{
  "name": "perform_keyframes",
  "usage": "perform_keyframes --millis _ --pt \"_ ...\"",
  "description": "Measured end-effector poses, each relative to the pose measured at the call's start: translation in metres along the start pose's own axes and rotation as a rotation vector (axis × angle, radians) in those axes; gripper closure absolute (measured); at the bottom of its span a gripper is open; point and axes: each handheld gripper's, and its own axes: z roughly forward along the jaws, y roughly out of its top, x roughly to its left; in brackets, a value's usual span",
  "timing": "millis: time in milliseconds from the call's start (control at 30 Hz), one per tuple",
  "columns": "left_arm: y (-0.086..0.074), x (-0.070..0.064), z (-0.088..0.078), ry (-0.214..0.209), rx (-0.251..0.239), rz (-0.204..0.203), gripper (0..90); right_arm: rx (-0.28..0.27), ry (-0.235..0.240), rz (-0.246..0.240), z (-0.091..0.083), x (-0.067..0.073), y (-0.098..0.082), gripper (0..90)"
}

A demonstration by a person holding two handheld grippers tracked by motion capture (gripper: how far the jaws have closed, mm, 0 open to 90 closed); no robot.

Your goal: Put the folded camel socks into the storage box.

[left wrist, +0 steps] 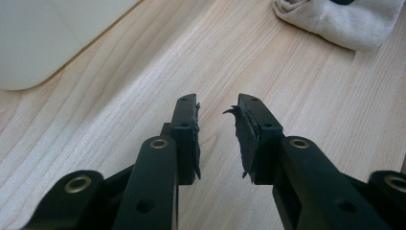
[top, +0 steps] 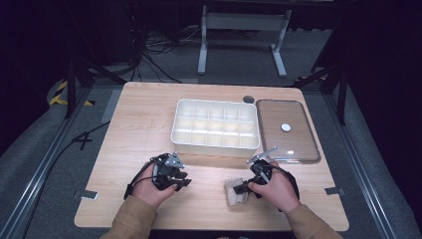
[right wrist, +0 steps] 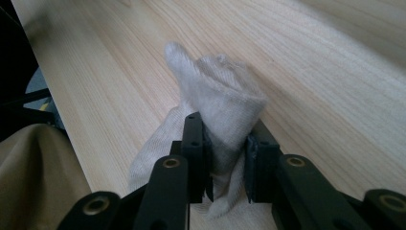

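High view: your 2 forearms enter from the bottom edge, sleeves cut off by it. Your left gripper (top: 171, 175) sits over bare table (top: 139, 119), pointing toward the cloth; your hand and the grey plate cover most of it, so its jaws are hard to read here. Your right gripper (top: 247, 186) rests at the near edge of the table, tips on the pale folded cloth (top: 235, 194), which lies between your 2 hands; your right hand hides part of it. Behind them: 1 white compartment tray (top: 216, 125), its cells too washed out to count surely, and just to its right 1 clear flat lid (top: 287, 130) with a small white round spot on it, nature unclear. A small dark disc (top: 248, 99) sits at the far table edge. Left gripper view: your left gripper (left wrist: 218, 112) has its jaws apart with only wood grain between them; the pads look frayed. 1 corner of the tray (left wrist: 43, 43) is cut off at top left, the cloth (left wrist: 340, 21) cut off at top right, well apart from the tips. Right gripper view: your right gripper (right wrist: 225, 132) is clamped on a raised fold of the cloth (right wrist: 215, 91), both pads pressing it; the cloth's lower part is hidden behind the jaws. A tan sleeve (right wrist: 33, 177) fills the lower left, partly cut off.
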Motion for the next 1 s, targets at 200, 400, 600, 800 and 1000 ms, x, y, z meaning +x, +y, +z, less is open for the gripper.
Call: perform_keyframes --millis 200,400,600,800,1000 --pt "-0.001 0.002 -0.001 -0.002 -0.017 -0.018 70.1 -0.028 -0.010 -0.062 -0.002 0.004 0.001 75.8" --pt "-0.002 0.004 -0.003 0.011 -0.025 -0.020 69.8 -0.088 -0.040 -0.139 -0.013 0.010 0.004 75.9" --pt "-0.004 0.010 -0.007 0.016 -0.033 -0.036 68.9 -0.139 -0.068 -0.152 -0.031 0.011 0.008 75.8" --pt "-0.006 0.017 -0.012 0.029 -0.047 -0.055 68.3 -0.161 -0.107 -0.161 -0.053 0.009 0.015 75.7" --pt "-0.006 0.020 -0.014 0.028 -0.055 -0.069 66.2 -0.166 -0.138 -0.188 -0.068 0.007 0.021 75.7"
